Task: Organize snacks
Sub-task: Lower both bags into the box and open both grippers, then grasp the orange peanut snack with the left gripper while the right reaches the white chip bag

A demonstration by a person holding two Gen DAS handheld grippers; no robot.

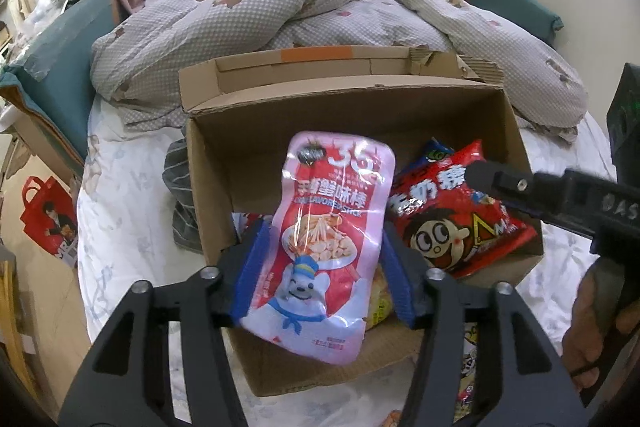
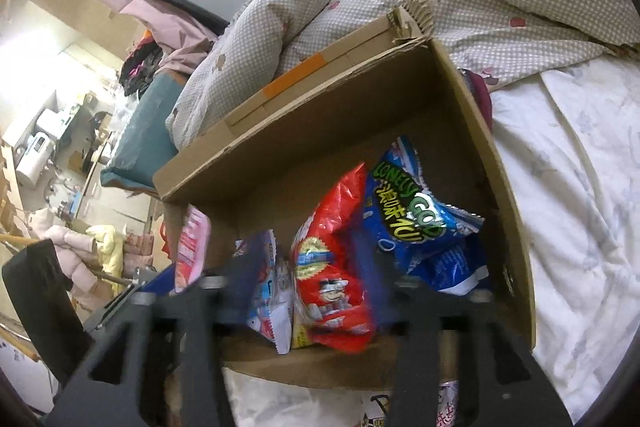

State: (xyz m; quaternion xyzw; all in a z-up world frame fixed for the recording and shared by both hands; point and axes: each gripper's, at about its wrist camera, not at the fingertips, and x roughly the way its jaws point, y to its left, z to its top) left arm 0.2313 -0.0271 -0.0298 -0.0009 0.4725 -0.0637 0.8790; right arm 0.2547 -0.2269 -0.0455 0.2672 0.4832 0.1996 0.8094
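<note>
My left gripper (image 1: 320, 259) is shut on a pink crab-stick snack pouch (image 1: 324, 239) and holds it over the open cardboard box (image 1: 208, 179) on the bed. In the left wrist view my right gripper (image 1: 476, 175) reaches in from the right, over a red candy bag (image 1: 452, 223) that leans on the box's right side. In the right wrist view my right gripper (image 2: 308, 291) stands open around the red bag (image 2: 332, 267), at the box's near edge (image 2: 320, 363). A blue Lonely God bag (image 2: 412, 219) lies behind it. The pink pouch (image 2: 192, 251) shows at left.
A crumpled dotted duvet (image 1: 320, 3) lies behind the box. White sheet (image 1: 120, 187) surrounds it. More snack packs (image 1: 468, 379) lie on the sheet in front. A red shopping bag (image 1: 48, 215) hangs off the bed's left side.
</note>
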